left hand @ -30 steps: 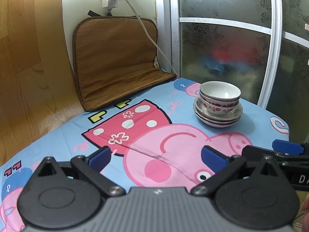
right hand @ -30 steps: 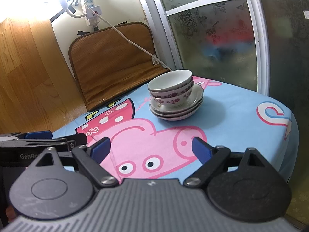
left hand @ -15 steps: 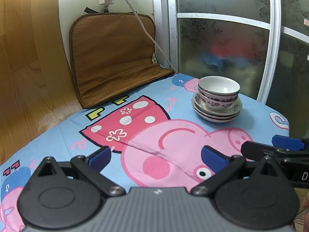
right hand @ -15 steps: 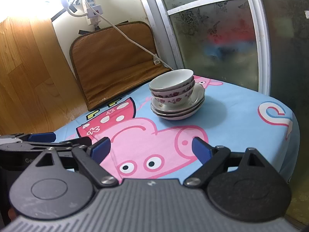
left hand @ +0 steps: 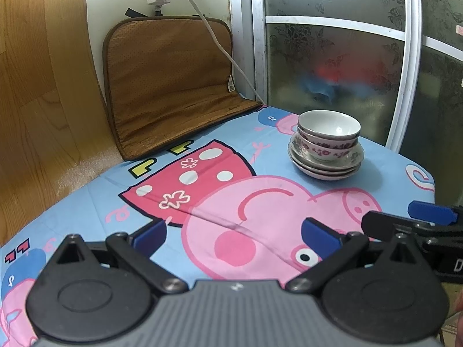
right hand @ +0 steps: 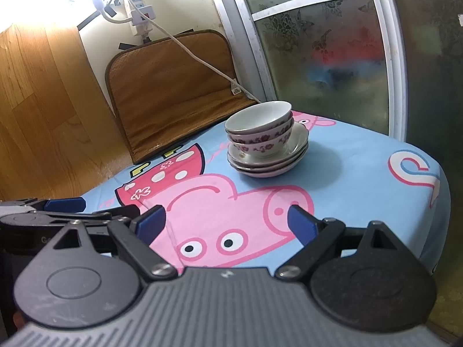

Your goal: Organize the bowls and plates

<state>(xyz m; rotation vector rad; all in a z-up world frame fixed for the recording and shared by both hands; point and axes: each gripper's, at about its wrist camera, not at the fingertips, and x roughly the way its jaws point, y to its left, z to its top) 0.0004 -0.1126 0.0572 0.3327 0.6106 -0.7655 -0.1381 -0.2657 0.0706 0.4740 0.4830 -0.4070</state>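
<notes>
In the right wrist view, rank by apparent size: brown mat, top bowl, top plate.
1. Brown mat, clearly largest though farthest.
2. Top plate, its rim showing wider than the bowls.
3. Top bowl, smallest.

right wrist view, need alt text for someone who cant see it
A stack of bowls nested on plates sits on a cartoon pig tablecloth. The open right gripper is in the foreground, empty, with the left gripper at the left edge.

Low wrist views toward stacked dishes [left hand: 326, 144] (shared)
</notes>
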